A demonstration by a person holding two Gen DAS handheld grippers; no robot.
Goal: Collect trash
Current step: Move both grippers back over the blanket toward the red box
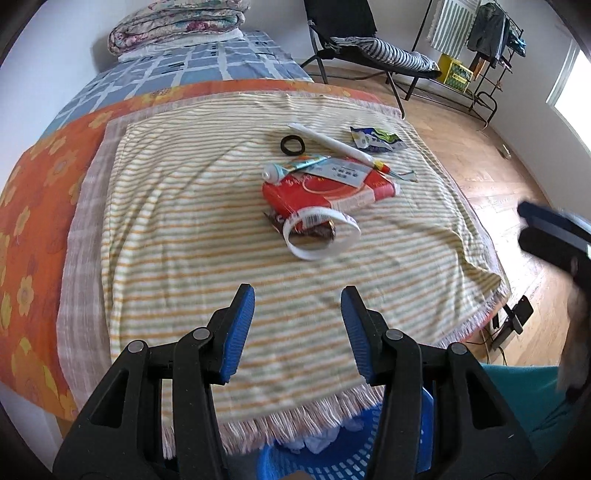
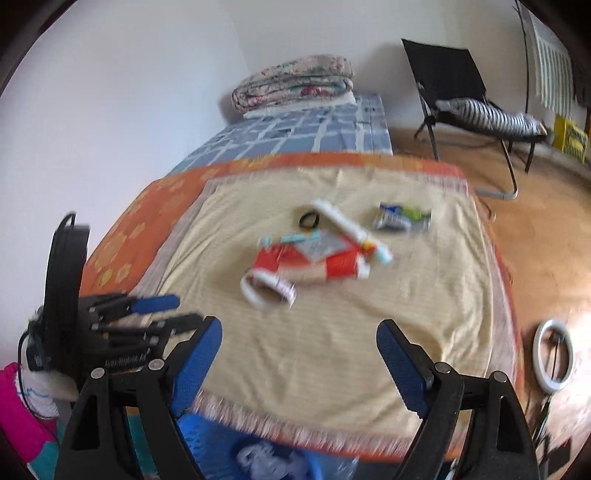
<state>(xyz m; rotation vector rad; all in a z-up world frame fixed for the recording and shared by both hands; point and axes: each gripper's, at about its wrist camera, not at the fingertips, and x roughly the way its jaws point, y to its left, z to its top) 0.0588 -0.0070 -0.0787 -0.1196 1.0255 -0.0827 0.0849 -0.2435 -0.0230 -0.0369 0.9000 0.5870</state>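
Observation:
Trash lies on a striped blanket (image 1: pixel 207 229) on the bed: a red packet (image 1: pixel 325 192), a white paper band (image 1: pixel 321 236) over a brown wrapper (image 1: pixel 321 232), a small tube (image 1: pixel 291 168), a long white tube (image 1: pixel 332 142), a black ring (image 1: pixel 291 144) and a blue-green wrapper (image 1: pixel 376 139). My left gripper (image 1: pixel 297 328) is open and empty, above the blanket's near part. My right gripper (image 2: pixel 299 354) is open and empty, short of the pile (image 2: pixel 310 262). A blue basket (image 1: pixel 332 454) with white scraps sits below the bed's near edge.
A folded quilt (image 1: pixel 177 26) lies at the bed's far end. A black folding chair (image 1: pixel 369 48) and a clothes rack (image 1: pixel 487 44) stand on the wooden floor at the right. A ring light (image 2: pixel 554 354) lies on the floor.

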